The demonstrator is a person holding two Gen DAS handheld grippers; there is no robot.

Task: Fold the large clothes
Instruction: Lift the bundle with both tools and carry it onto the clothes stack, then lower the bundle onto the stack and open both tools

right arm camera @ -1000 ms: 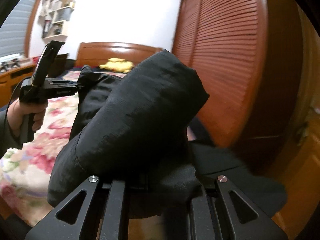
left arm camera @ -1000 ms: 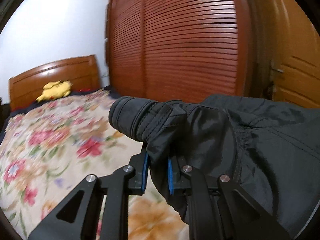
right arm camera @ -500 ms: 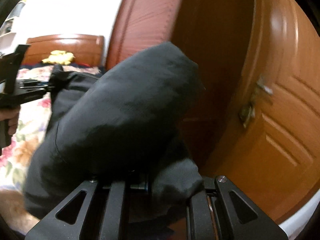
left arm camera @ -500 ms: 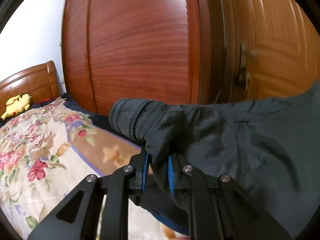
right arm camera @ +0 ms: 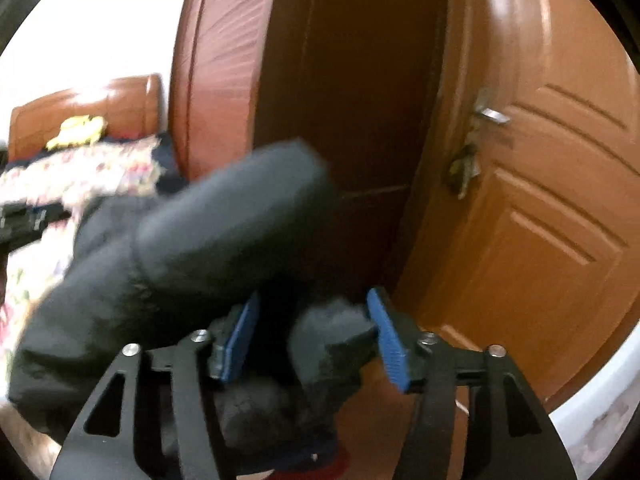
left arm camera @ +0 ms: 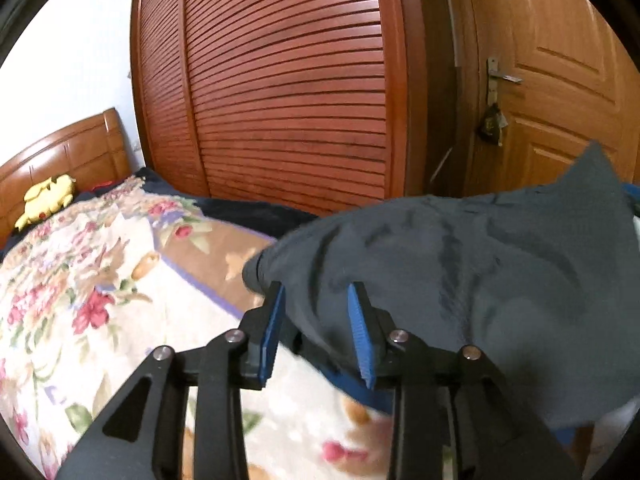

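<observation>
Tools (left arm camera: 316,312) (right arm camera: 312,320) (both just opened) have released the dark jacket (left arm camera: 460,272).

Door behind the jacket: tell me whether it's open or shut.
Shut, it seems: the door sits flush in its frame with no gap showing, and its handle is level. Locked or not, cannot tell.

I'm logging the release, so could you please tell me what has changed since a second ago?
Both grippers' jaws have just been opening: the left gripper and right gripper let go of the black jacket, which still sits loosely between them. The floral bedspread is unchanged.
</observation>
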